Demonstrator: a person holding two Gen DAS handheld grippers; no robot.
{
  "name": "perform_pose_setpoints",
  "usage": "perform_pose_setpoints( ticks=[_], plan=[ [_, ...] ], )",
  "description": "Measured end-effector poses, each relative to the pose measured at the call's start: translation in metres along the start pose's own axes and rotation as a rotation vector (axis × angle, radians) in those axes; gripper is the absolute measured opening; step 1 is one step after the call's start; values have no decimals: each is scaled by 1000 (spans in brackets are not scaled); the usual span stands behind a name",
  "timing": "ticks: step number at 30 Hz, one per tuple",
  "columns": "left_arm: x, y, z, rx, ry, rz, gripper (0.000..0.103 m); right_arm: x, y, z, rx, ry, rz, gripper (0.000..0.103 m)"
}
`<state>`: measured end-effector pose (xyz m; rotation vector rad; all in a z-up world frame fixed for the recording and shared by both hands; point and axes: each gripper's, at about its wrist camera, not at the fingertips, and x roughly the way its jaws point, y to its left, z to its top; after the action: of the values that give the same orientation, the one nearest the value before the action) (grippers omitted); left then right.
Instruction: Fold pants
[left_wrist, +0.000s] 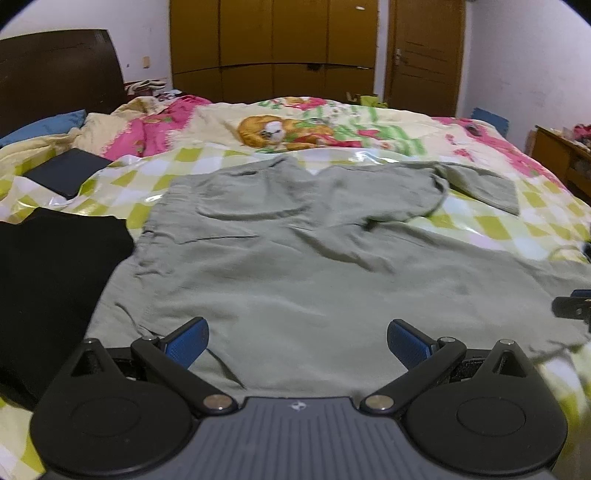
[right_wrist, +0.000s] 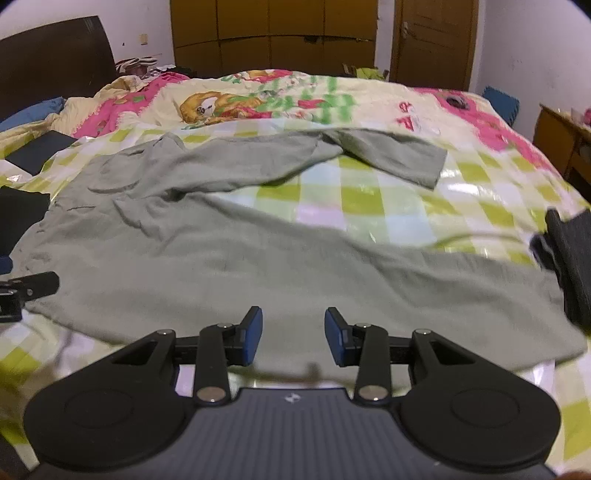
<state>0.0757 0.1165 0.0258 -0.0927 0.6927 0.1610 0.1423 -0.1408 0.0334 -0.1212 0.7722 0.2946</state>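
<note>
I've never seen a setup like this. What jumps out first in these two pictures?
A pair of grey-green pants lies spread and rumpled across a green-checked plastic sheet on the bed, one leg angled off to the far right. Behind it is a bright cartoon quilt in pink and yellow. At the bottom of each view a hand-held gripper, left and right, hangs open over the near edge of the pants.

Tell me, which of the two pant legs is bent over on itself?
The far leg of the grey-green pants. It kinks partway along and doubles back toward the cartoon quilt, while the near leg lies out straight in front of the right gripper.
</note>
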Motion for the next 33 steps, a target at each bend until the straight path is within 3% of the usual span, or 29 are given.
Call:
perform_pose_setpoints(
  ticks=[12,16,24,33],
  plan=[
    [38,31,8,1,78,22,103,45,15,22,-62,50,50,39],
    [44,36,20,13,69,17,103,53,17,32,-91,49,91,39],
    [69,54,65,41,29,32,103,89,27,82,-179,15,171,39],
    [138,93,132,138,5,60,103,159,48,156,-369,-39,272,41]
  ],
)
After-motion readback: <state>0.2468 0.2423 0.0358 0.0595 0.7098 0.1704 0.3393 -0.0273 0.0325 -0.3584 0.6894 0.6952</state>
